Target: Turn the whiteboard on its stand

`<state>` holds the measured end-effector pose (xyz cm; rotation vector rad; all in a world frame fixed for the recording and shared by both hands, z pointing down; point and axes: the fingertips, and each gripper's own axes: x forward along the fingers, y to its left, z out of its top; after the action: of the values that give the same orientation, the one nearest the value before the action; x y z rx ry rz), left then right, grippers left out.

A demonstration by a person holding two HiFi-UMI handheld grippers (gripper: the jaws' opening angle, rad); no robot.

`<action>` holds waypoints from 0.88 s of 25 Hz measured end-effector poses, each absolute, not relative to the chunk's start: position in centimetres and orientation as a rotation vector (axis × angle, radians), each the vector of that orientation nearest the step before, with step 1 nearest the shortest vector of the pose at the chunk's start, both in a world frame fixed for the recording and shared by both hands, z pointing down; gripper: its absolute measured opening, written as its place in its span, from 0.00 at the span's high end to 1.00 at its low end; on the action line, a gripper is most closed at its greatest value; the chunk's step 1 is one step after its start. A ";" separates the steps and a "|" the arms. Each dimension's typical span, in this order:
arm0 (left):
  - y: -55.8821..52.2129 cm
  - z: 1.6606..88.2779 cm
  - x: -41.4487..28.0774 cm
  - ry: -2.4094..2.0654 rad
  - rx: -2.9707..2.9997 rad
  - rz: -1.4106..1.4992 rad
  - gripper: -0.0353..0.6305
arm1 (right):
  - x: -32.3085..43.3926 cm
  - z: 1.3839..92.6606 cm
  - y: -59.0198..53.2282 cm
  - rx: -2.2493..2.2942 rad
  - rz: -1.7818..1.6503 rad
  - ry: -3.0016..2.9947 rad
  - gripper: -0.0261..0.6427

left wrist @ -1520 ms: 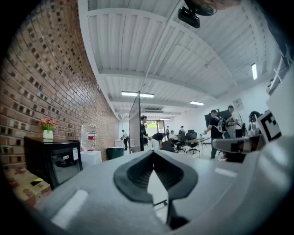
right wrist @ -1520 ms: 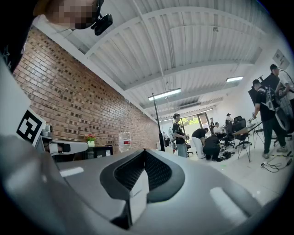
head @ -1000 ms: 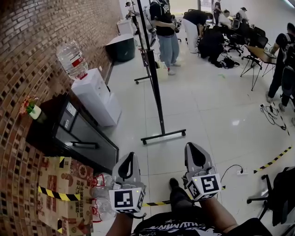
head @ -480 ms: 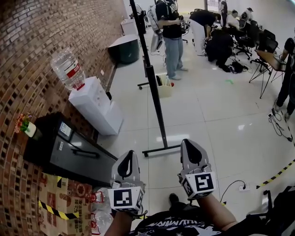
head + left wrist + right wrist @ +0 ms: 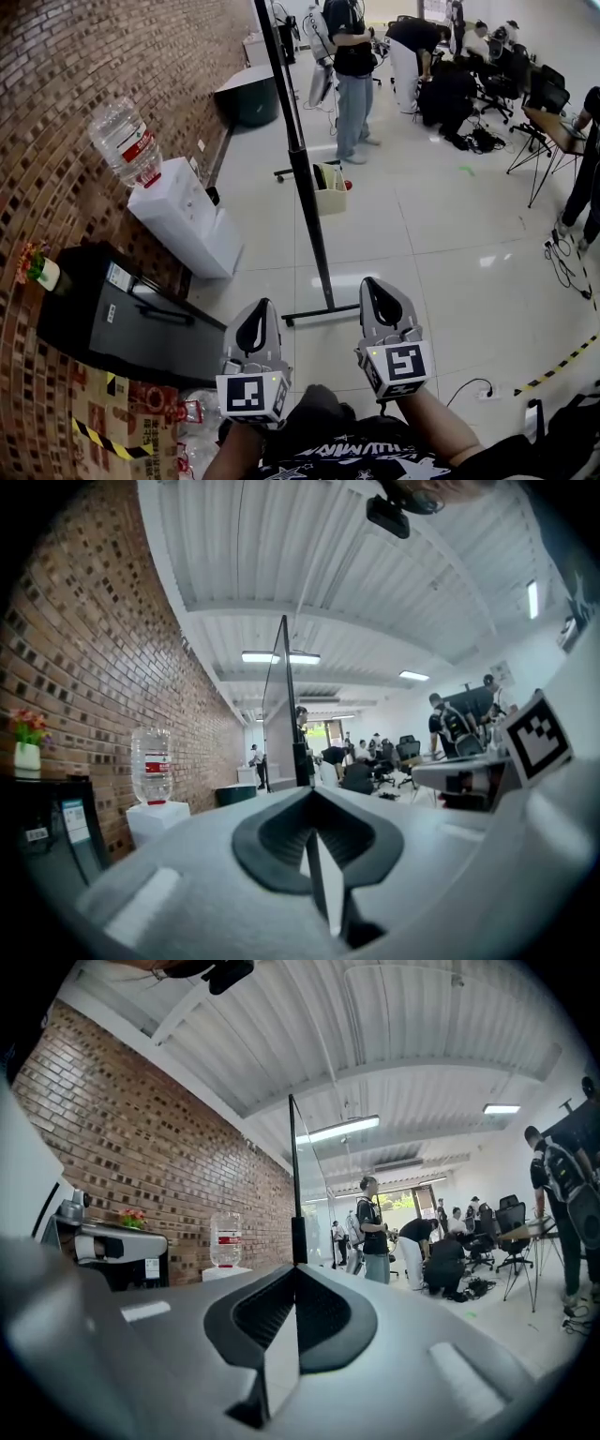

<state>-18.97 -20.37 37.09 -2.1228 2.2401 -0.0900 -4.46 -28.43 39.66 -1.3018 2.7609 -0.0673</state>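
Note:
The whiteboard (image 5: 292,150) stands edge-on to me, a tall thin black frame on a wheeled stand whose foot bar (image 5: 319,314) lies on the pale floor. Both grippers are held level just short of that foot bar, apart from the board. My left gripper (image 5: 258,311) is shut and holds nothing; the board's edge (image 5: 282,705) rises straight beyond its tip (image 5: 310,797). To its right, my right gripper (image 5: 371,285) is also shut and empty. In the right gripper view the board's edge (image 5: 295,1194) stands right over the closed jaw tip (image 5: 296,1271).
A brick wall runs along the left, with a white water dispenser (image 5: 183,220) and a black cabinet (image 5: 122,319) against it. A small bin (image 5: 329,190) sits by the stand. Several people (image 5: 352,66) work at the back. A cable and plug strip (image 5: 486,392) lie at the right.
Both grippers have come forward side by side towards the stand, whose foot bar now lies just ahead of their tips. Their jaws stayed shut.

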 end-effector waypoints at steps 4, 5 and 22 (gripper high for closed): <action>-22.7 37.0 -19.8 2.230 -2.141 -0.073 0.94 | -6.2 39.7 -30.4 -1.291 -0.069 2.799 0.94; -23.4 37.2 -20.2 2.231 -2.149 -0.068 0.94 | -6.8 39.8 -31.0 -1.287 -0.062 2.809 0.94; -34.7 37.4 -26.9 2.093 -2.280 -0.013 0.94 | -17.9 41.2 -43.0 -1.414 -0.037 2.845 0.58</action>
<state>-26.88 -34.66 37.35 -2.2796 2.0932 -0.0127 -17.92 -42.99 41.19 -1.4144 2.8448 -0.0371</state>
